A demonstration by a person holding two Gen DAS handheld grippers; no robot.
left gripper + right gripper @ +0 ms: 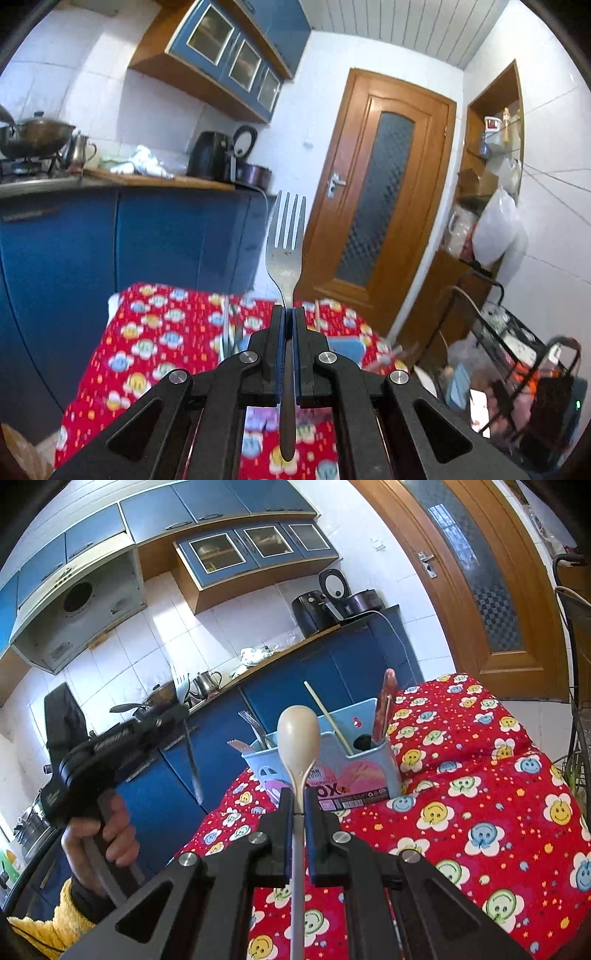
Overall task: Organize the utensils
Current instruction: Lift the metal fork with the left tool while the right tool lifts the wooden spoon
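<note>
One fork point(286, 236), one spoon point(298, 738), one holder point(369, 775), two grippers, one kettle point(207, 682), one door point(376, 192).

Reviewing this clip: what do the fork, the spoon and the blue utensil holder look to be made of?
Fork: metal, likely stainless steel, polished; it glints and shows a few specks near the tines. Spoon: beige with a smooth, dull sheen, probably plastic or melamine, though ceramic cannot be ruled out. Utensil holder: light blue, thin moulded walls with a soft sheen, so apparently plastic.
</note>
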